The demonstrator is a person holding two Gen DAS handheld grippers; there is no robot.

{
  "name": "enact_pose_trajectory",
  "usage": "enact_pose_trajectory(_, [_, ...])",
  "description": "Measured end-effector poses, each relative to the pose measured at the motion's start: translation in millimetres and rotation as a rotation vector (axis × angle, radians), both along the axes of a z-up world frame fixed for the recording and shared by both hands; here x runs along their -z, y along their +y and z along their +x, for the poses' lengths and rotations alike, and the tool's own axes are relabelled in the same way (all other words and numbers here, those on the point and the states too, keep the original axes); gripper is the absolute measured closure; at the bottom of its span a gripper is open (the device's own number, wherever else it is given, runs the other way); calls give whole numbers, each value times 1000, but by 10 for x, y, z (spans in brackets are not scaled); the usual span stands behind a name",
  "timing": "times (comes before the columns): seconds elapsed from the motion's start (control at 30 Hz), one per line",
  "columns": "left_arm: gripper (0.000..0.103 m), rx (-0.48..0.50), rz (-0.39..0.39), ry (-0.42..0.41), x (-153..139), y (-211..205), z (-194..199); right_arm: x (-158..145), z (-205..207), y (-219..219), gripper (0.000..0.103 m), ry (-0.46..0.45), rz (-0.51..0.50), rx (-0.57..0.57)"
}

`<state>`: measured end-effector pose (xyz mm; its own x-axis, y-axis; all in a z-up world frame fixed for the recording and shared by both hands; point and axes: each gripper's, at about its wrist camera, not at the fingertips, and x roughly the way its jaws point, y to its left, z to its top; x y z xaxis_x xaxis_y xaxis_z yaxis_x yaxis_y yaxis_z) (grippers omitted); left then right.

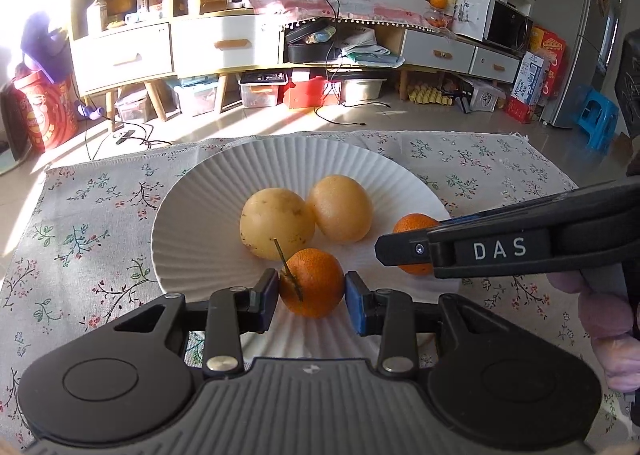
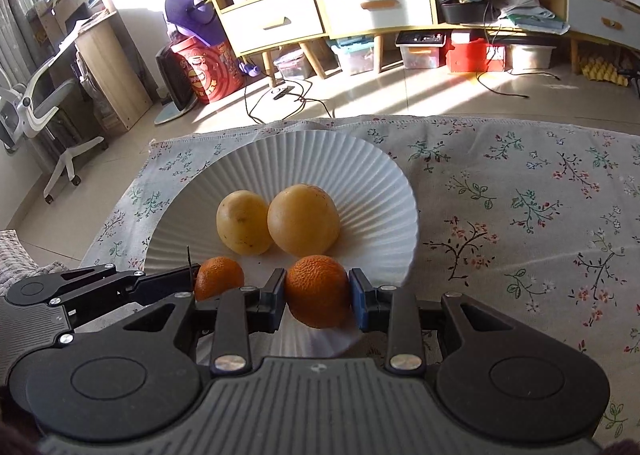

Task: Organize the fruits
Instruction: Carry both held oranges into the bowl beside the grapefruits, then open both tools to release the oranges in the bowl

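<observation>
A white ribbed plate (image 1: 208,191) (image 2: 320,151) on the flowered cloth carries two yellow round fruits (image 1: 276,229) (image 1: 340,207), also in the right wrist view (image 2: 243,227) (image 2: 303,219). My left gripper (image 1: 312,289) is shut on a small orange with a stem (image 1: 316,275), low over the plate's near part. My right gripper (image 2: 318,295) is shut on a second small orange (image 2: 316,283) beside it. Each wrist view shows the other gripper: the right one (image 1: 404,251) with its orange (image 1: 412,225), the left one (image 2: 192,279) with its orange (image 2: 219,277). Whether either orange touches the plate I cannot tell.
The flowered tablecloth (image 2: 520,215) stretches bare to the right of the plate, and its far edge (image 1: 360,135) drops to the floor. Beyond stand low cabinets (image 1: 224,43), storage boxes and cables. A hand (image 1: 604,319) holds the right gripper's handle.
</observation>
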<state>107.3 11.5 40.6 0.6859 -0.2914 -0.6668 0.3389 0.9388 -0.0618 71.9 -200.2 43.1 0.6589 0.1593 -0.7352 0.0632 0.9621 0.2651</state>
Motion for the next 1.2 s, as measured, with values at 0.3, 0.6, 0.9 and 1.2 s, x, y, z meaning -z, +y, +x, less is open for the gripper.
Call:
enact_pose_trajectory(0.3, [77, -19, 3, -16, 7, 4, 63, 10, 90, 7, 73, 5, 20, 1])
enact_pose_trajectory(0.6, [76, -25, 2, -20, 6, 12, 79, 11, 124, 39, 72, -4, 31, -9])
enact_pose_trajectory(0.9, [34, -6, 13, -12, -72, 26, 18, -120, 36, 33, 43, -28, 39, -22])
enact_pose_trajectory(1.2, [18, -9, -24, -13, -187, 115, -126, -214, -151, -2, 28, -41, 6, -18])
